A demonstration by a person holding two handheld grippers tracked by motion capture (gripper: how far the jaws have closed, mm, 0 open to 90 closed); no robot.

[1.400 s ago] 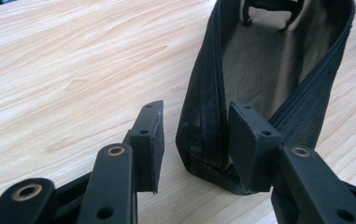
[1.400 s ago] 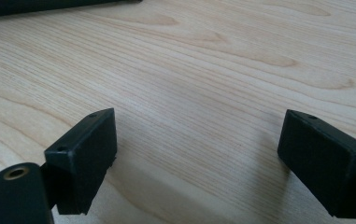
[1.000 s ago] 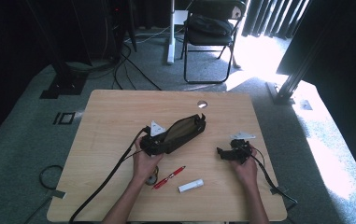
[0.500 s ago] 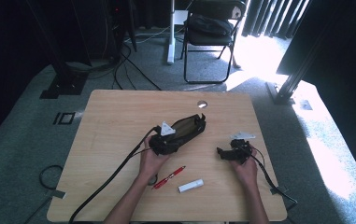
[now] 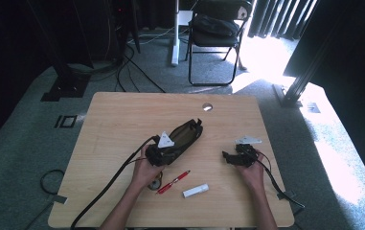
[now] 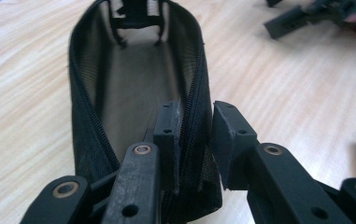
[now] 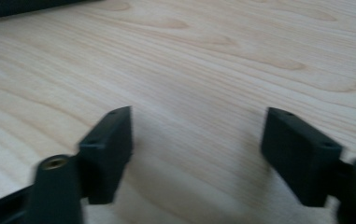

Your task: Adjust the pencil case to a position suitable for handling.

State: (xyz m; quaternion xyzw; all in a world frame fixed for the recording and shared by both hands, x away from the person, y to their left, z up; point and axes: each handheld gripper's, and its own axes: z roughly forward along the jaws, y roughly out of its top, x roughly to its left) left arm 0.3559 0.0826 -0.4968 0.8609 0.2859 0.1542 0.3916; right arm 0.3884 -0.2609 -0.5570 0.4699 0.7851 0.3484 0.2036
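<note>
Item: black mesh pouch (image 5: pixel 182 139), unzipped, lying mid-table (image 5: pixel 122 120), its long axis running diagonally away from us.

Grip: our left gripper (image 6: pixel 194 140) has its jaws set either side of the pouch's near right wall, one jaw inside the mouth, one outside. A small gap shows between the outer jaw and the mesh, so we judge the hold as loose or not fully closed; we cannot tell whether the fabric is really pinched.

Second tool: our right gripper (image 7: pixel 196 149) rests low over bare wood at the right of the table, jaws wide apart, holding nothing, well apart from the pouch.

Contents of pouch: nothing loose seen on the floor of it. At the far end a dark clip or frame-like shape sits inside the mouth; we cannot say what it is.

Nearby, outside the pouch: a red pen (image 5: pixel 173 182) and a white tube (image 5: pixel 195 190) lie near our left hand (image 5: pixel 146 170), just beside each other, not touching the pouch.

Risks, as we judge them:
- Mesh slips from the left jaws if we lift before they close fully.
- Soft wall folds inward and shuts the mouth, blocking the pen or tube.
- Jaw edge catches the zipper teeth and drags the whole pouch.
- The left gripper's cable (image 5: pixel 108 184) trails close by the pen and could sweep it off line.
</note>
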